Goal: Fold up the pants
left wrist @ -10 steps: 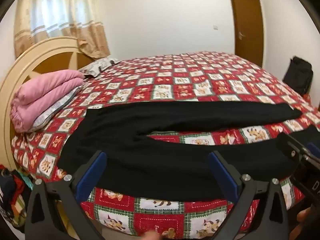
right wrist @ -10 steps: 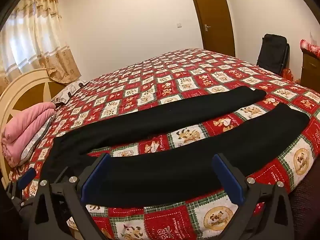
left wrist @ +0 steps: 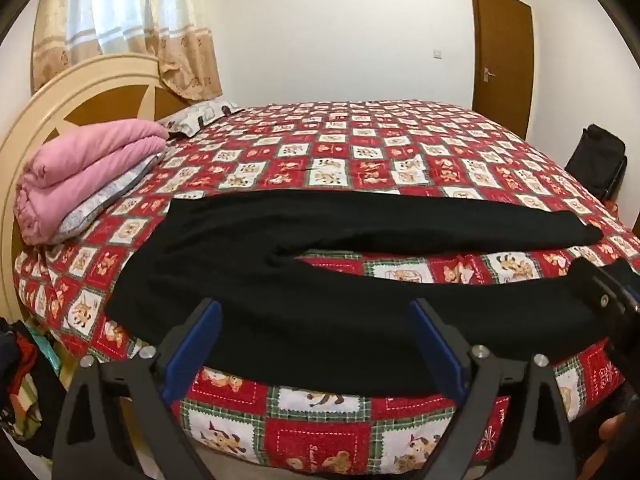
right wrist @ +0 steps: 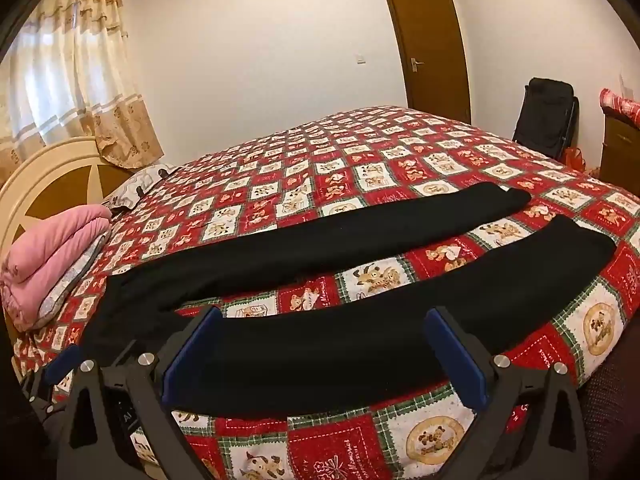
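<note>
Black pants (left wrist: 320,304) (right wrist: 328,344) lie flat on the red patterned bedspread (left wrist: 360,152) (right wrist: 360,168), waist toward the headboard at left, both legs spread apart toward the right. The near leg runs along the bed's front edge. My left gripper (left wrist: 316,312) hovers open over the hip part of the near leg, nothing between its blue pads. My right gripper (right wrist: 326,324) is open above the middle of the near leg, empty too. The right gripper's tip also shows at the right edge of the left wrist view (left wrist: 612,304).
A folded pink blanket (left wrist: 88,176) (right wrist: 52,256) on a grey pillow lies by the cream headboard (left wrist: 80,92). A black bag (right wrist: 548,116) stands beyond the bed's foot near a brown door (right wrist: 428,44). Clothes are piled on the floor at left (left wrist: 20,380).
Both grippers have shifted slightly closer to the near pant leg; the pants lie as before.
</note>
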`<state>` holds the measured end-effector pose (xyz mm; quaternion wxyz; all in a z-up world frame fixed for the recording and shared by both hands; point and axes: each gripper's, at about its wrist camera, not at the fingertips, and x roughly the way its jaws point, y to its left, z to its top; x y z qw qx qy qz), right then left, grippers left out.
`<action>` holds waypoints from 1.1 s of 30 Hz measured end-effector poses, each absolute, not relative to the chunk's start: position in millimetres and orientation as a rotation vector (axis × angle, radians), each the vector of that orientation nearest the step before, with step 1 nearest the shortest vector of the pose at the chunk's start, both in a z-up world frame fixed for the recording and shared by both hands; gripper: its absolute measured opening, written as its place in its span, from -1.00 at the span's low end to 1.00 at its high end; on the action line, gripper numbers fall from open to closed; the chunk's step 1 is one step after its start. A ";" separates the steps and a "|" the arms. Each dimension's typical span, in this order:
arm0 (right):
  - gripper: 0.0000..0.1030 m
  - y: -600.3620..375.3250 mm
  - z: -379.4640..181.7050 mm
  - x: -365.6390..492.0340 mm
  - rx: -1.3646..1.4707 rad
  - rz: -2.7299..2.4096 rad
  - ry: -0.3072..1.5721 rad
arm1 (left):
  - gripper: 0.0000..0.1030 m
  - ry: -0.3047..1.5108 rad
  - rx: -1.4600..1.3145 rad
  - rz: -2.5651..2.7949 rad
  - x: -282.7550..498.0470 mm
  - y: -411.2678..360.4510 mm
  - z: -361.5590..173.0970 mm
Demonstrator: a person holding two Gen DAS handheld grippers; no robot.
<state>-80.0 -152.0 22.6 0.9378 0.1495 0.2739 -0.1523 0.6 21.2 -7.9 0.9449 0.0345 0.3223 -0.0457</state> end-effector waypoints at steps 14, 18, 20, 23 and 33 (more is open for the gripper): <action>0.98 -147.7 16.4 -76.6 0.301 -0.310 0.584 | 0.86 0.655 0.113 -0.056 5.2 25.7 -10.1; 0.98 -149.0 16.1 -76.7 0.301 -0.312 0.579 | 0.86 0.661 0.109 -0.064 5.3 26.0 -10.2; 0.98 -149.5 15.5 -76.2 0.302 -0.310 0.583 | 0.86 0.661 0.110 -0.064 5.1 25.4 -10.7; 0.98 -149.7 15.4 -76.8 0.304 -0.307 0.586 | 0.86 0.665 0.108 -0.068 4.9 25.6 -11.3; 0.98 -147.0 12.6 -75.5 0.300 -0.304 0.597 | 0.86 0.687 0.101 -0.068 8.3 24.8 -14.5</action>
